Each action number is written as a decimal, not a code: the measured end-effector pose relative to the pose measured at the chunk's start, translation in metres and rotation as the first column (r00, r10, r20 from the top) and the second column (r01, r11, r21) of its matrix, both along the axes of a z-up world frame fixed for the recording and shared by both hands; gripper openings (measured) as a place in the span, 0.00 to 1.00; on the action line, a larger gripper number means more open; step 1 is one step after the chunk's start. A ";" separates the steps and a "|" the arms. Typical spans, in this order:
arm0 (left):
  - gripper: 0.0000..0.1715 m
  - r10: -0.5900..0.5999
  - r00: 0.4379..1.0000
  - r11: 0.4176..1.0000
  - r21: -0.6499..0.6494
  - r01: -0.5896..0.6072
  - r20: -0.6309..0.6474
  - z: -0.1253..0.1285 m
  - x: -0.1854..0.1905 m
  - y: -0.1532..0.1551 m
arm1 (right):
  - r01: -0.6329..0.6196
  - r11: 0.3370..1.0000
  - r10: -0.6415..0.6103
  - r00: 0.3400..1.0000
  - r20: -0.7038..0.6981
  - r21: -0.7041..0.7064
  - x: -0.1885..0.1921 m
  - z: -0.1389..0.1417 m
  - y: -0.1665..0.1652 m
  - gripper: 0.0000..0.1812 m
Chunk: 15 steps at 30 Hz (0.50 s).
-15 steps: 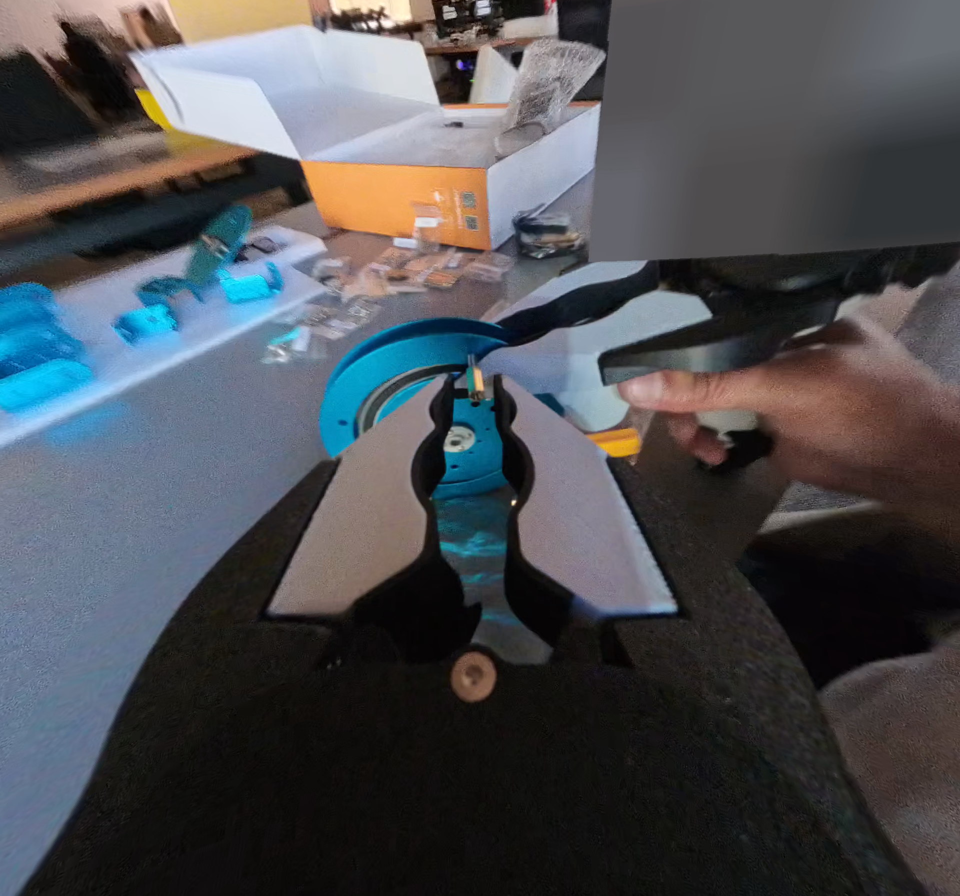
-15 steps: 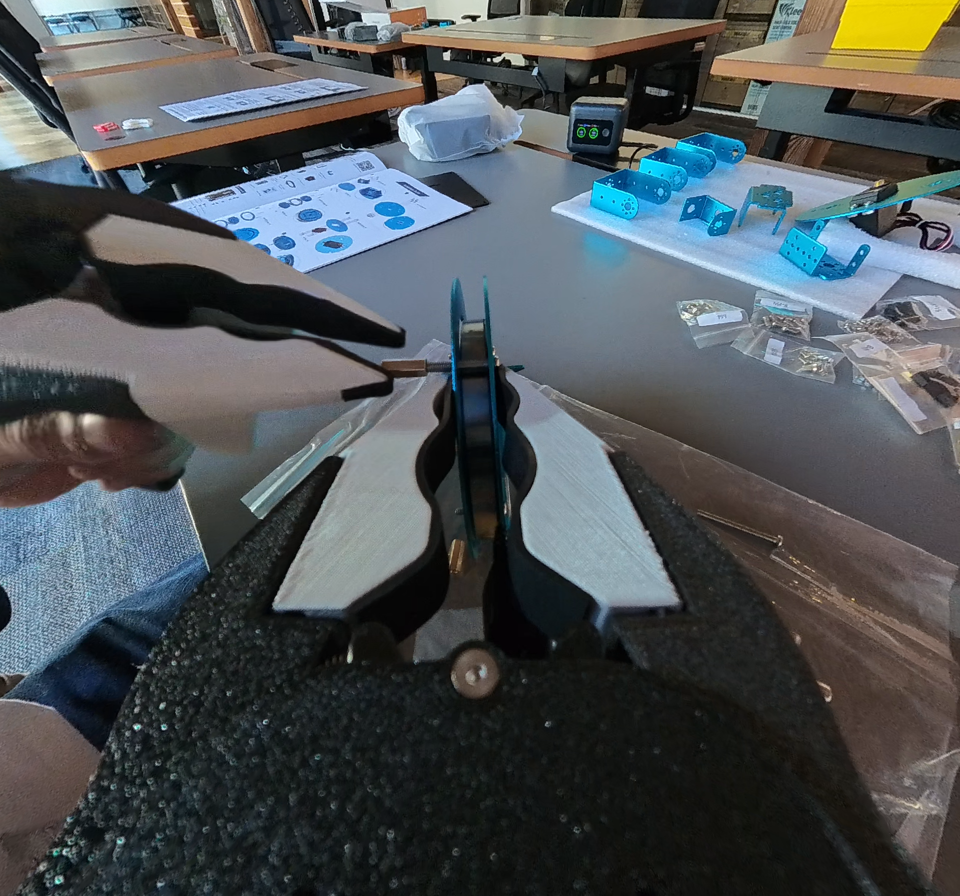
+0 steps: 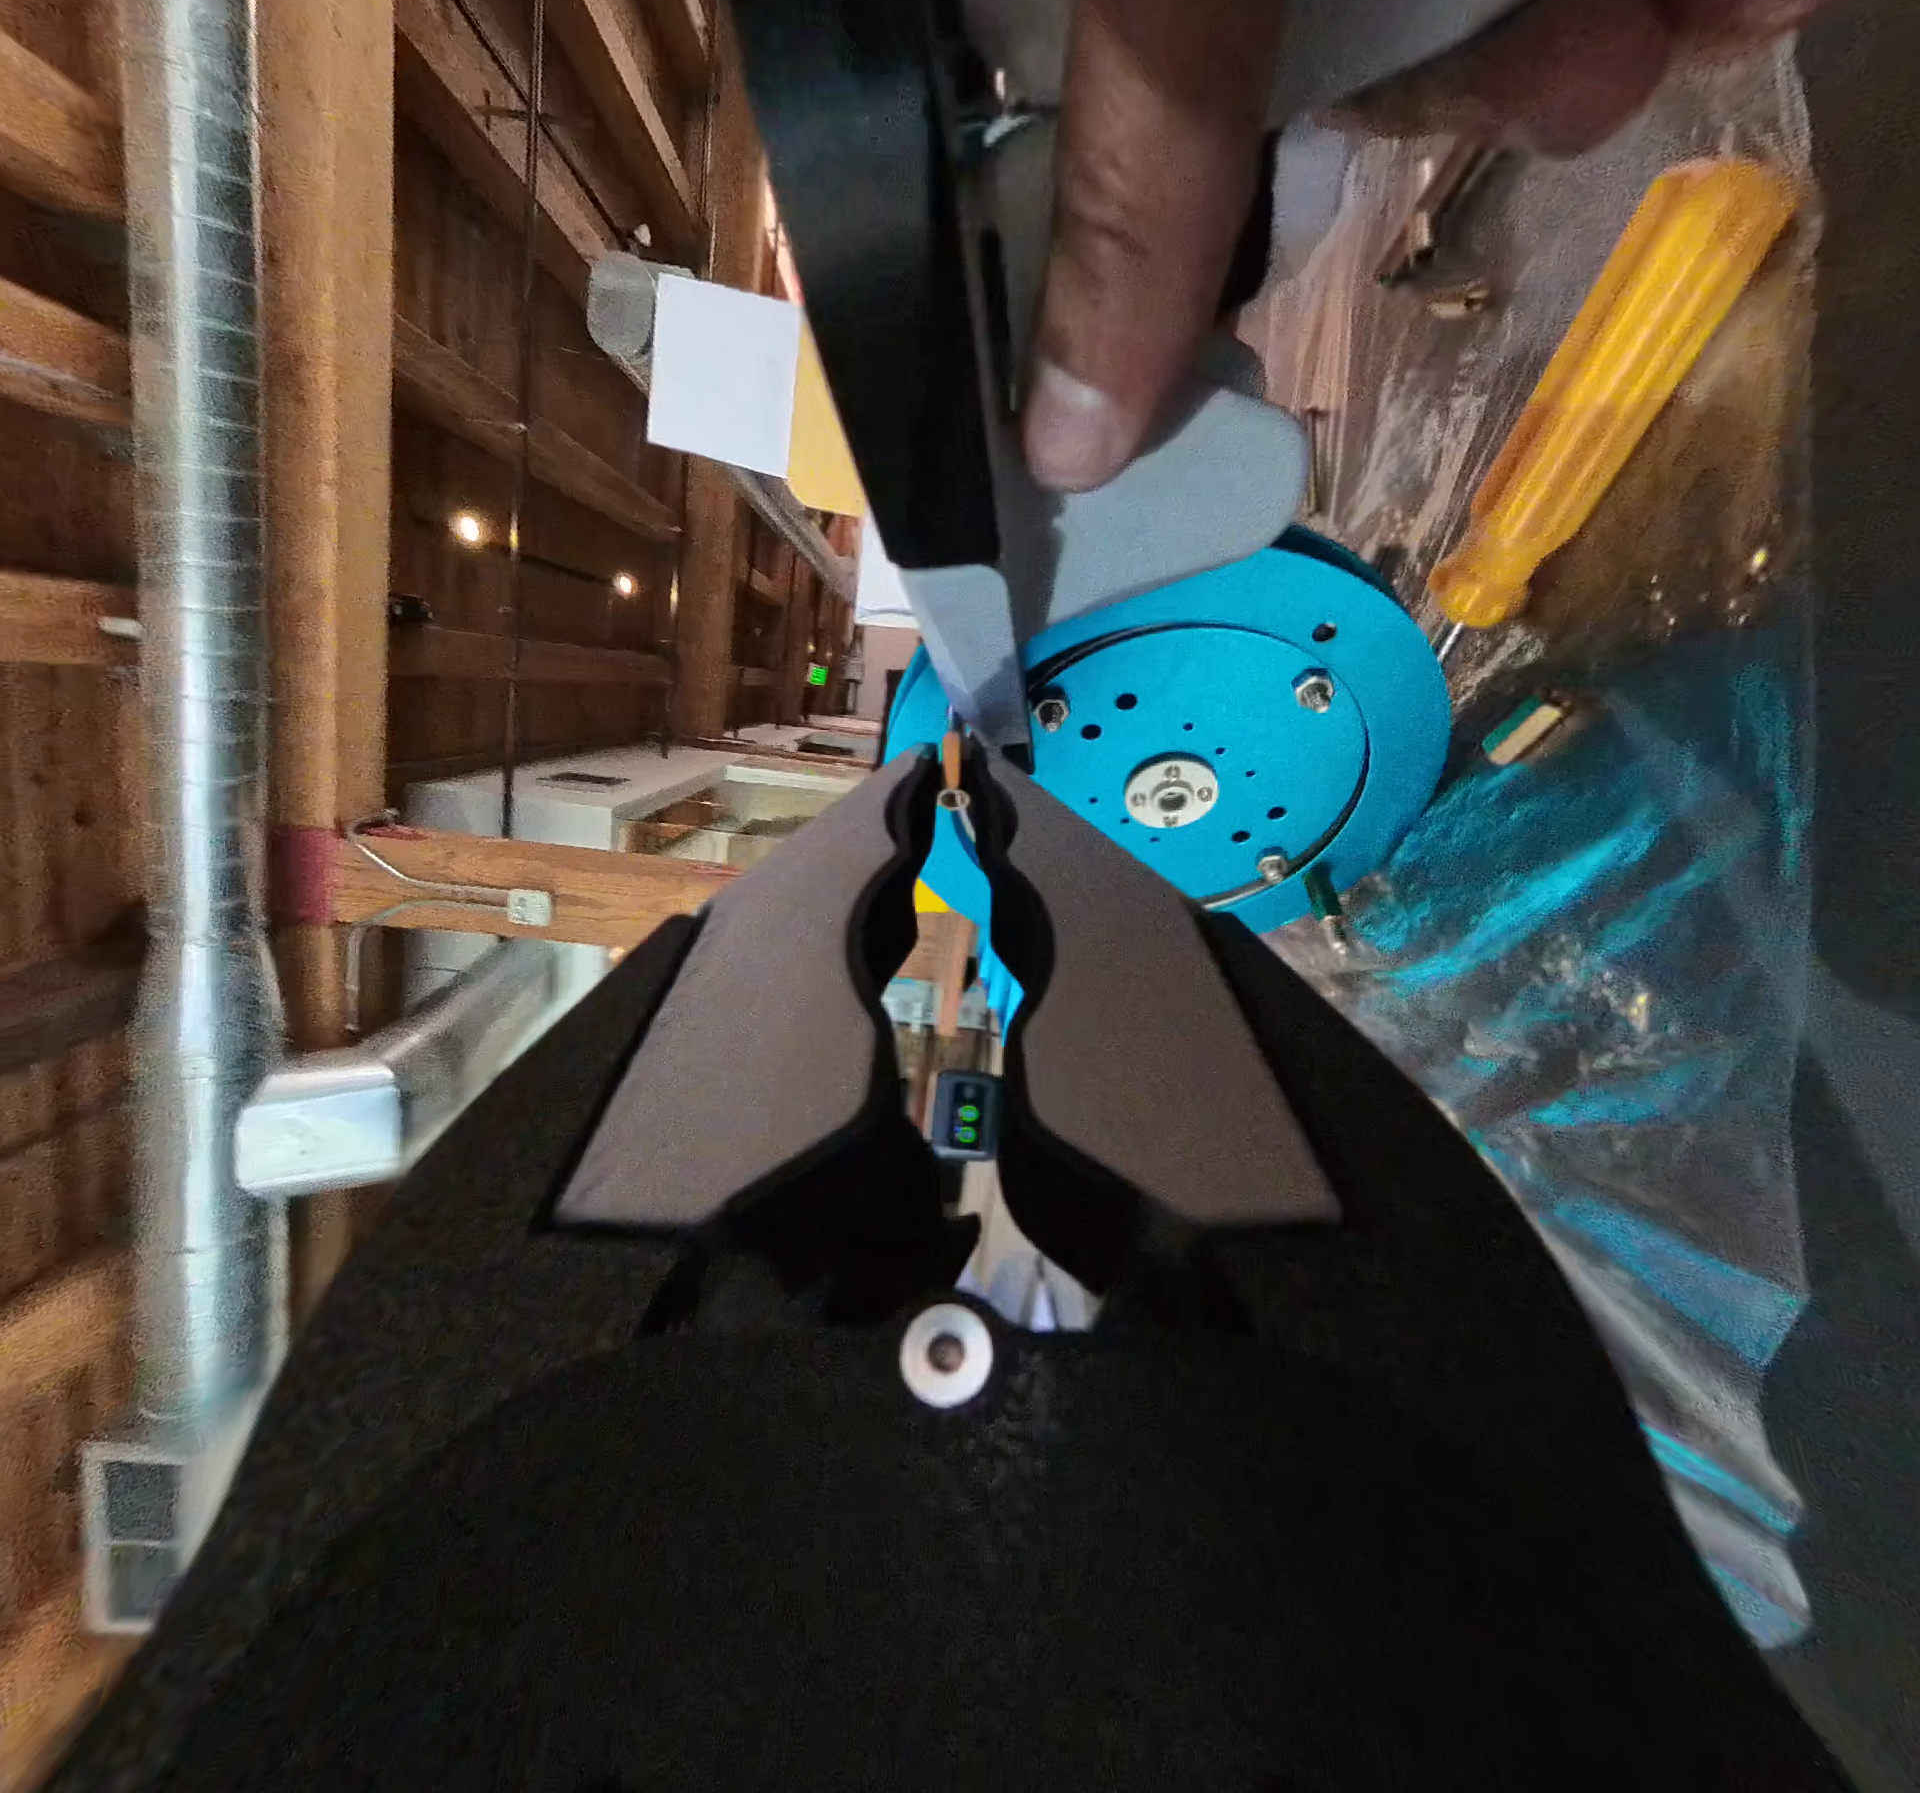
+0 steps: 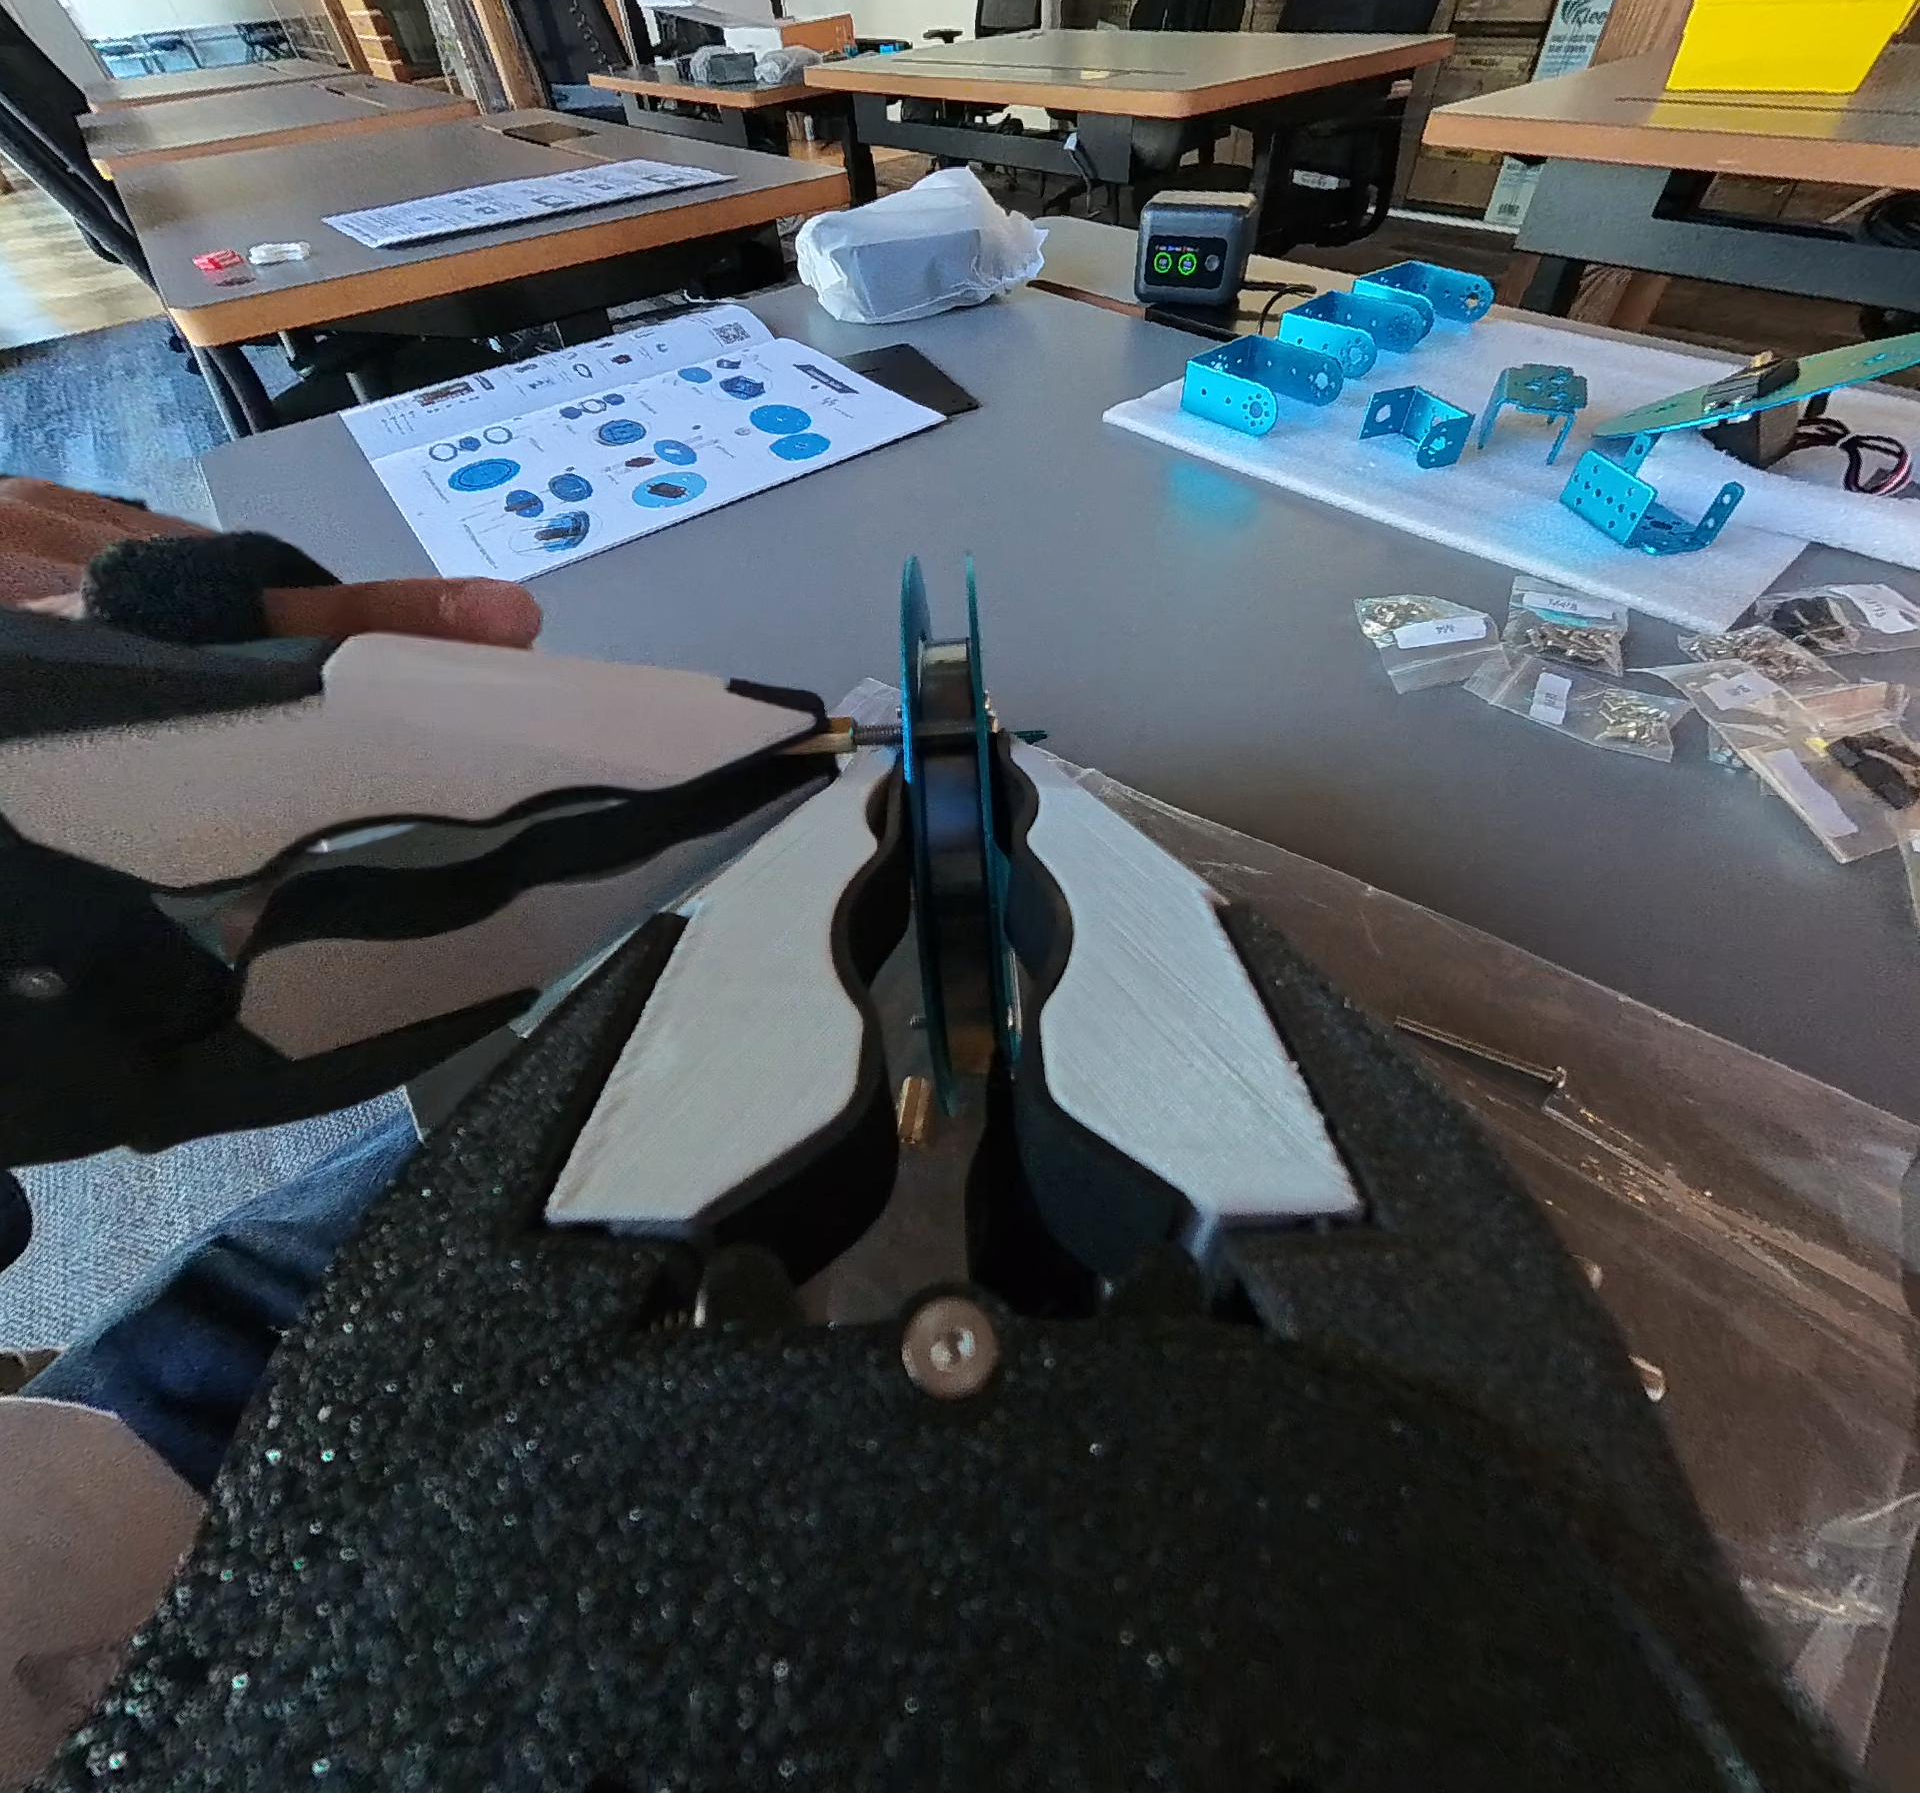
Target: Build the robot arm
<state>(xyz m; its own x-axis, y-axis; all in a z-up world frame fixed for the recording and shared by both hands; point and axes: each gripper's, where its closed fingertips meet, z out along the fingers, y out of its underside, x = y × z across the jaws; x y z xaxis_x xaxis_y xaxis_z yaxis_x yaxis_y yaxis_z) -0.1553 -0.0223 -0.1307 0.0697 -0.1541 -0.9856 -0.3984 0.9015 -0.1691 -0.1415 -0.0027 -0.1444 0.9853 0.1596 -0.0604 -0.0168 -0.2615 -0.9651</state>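
Clamping my right hand-held gripper (image 4: pixel 951 756) on the blue disc (image 4: pixel 940 808), my left hand-held gripper (image 3: pixel 951 767) pinches a brass screw (image 3: pixel 953 754) at its face.

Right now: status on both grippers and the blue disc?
Right gripper shut on blue disc assembly, held edge-on above the grey table. Left gripper shut on brass standoff, its threaded end at the disc face. Nothing between them.

Right gripper (image 4: pixel 951 808) clamping blue disc assembly (image 4: pixel 940 808) edge-on – left gripper (image 4: pixel 821 720) pinching brass standoff (image 4: pixel 831 738) beside it
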 end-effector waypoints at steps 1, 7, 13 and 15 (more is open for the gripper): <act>0.03 0.001 1.000 0.991 -0.132 0.002 0.023 0.000 0.000 0.000 | -0.001 1.000 0.001 1.000 0.001 0.000 0.000 0.000 0.000 0.07; 0.08 0.024 0.978 0.248 -0.949 0.197 0.209 0.006 -0.003 -0.003 | -0.002 1.000 0.002 1.000 -0.001 -0.001 0.000 0.000 0.001 0.07; 0.03 0.047 0.960 -0.151 -0.948 0.281 0.277 0.001 0.001 -0.002 | 0.001 1.000 -0.001 1.000 -0.001 -0.001 0.000 0.000 0.001 0.07; 0.02 0.023 0.973 0.124 -0.966 0.227 0.231 0.000 0.001 -0.001 | -0.001 1.000 0.001 1.000 -0.001 -0.002 0.000 0.000 0.001 0.07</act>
<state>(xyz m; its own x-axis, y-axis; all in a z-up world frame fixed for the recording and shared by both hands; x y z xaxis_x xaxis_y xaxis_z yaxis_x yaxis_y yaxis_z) -0.1542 -0.0235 -0.1311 0.0834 -0.9952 0.0511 -0.1746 -0.0651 -0.9825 -0.1416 -0.0016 -0.1443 0.9851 0.1602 -0.0620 -0.0179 -0.2632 -0.9646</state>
